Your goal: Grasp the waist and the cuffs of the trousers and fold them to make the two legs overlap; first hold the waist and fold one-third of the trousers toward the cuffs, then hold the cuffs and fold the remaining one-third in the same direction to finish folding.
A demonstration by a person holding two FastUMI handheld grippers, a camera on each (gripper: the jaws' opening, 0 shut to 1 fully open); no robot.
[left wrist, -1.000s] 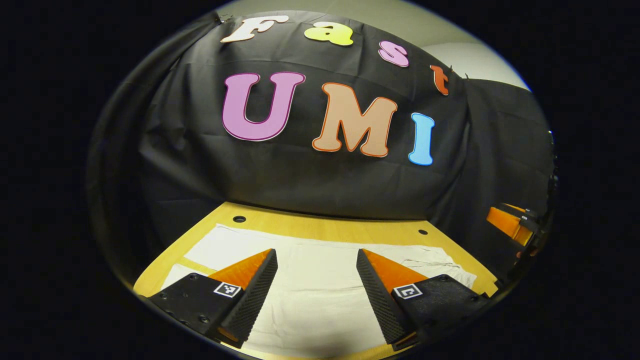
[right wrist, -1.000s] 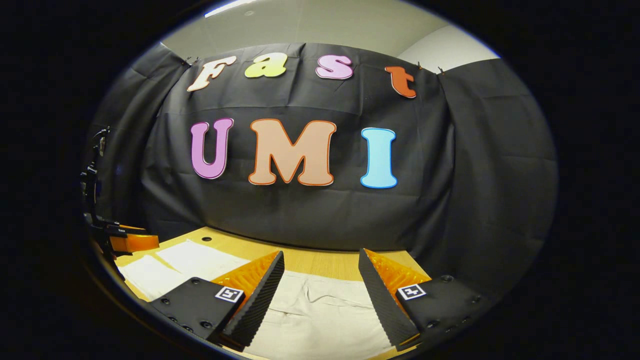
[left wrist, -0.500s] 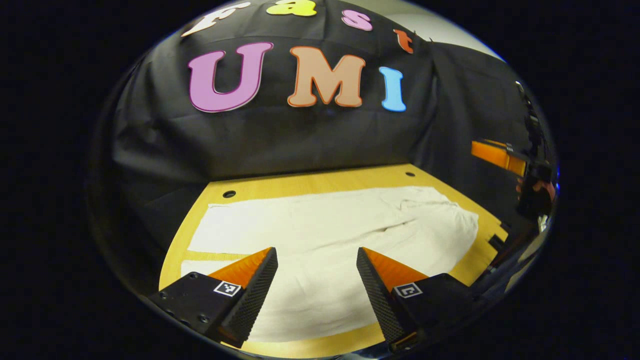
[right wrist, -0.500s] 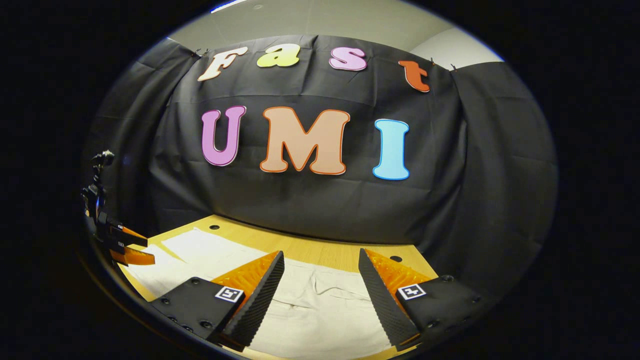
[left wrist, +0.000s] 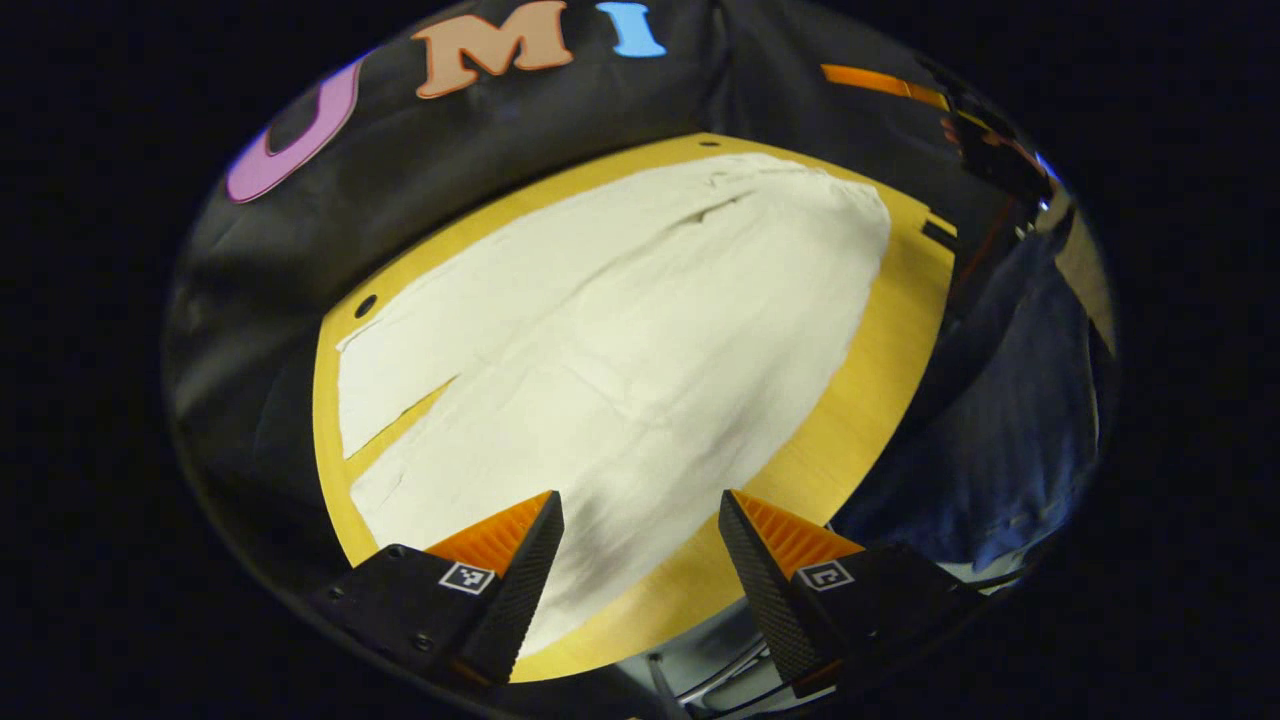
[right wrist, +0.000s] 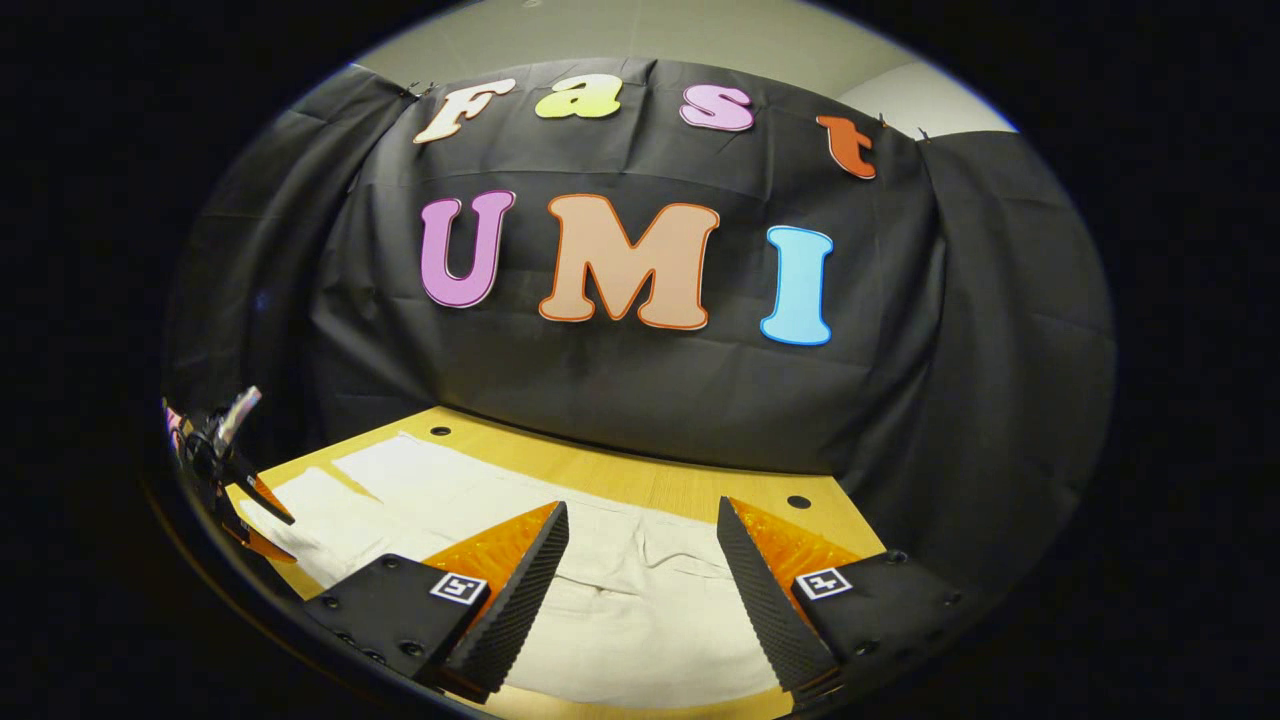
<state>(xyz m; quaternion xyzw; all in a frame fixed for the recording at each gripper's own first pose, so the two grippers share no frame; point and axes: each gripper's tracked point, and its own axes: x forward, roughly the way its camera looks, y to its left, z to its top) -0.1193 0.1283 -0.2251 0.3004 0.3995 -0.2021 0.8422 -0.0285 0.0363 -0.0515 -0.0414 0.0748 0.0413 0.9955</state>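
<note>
The wooden table [left wrist: 880, 330], pale yellow with a smooth grain and a few small round holes near its far edge, carries the trousers [left wrist: 620, 330], which lie spread flat along it and cover most of the top. They are an off-white woven cloth, soft and limp by the look of it, with shallow creases; in the left gripper view the two legs run side by side toward the left end, parted by a narrow wedge of bare wood near the cuffs, while the wider waist end lies at the far right. Nothing is folded yet, so by my judgement the task stands at its very start: the approach before the first fold that lays one leg over the other. The left gripper [left wrist: 640, 540] hovers over the near edge of the cloth with its jaws spread wide and nothing between them; the right gripper [right wrist: 643, 550] hangs above the waist end, equally parted and empty. The next move likely calls for both to descend to the near edge, one at the waist and one at the cuffs, and pinch a single layer cleanly.
</note>
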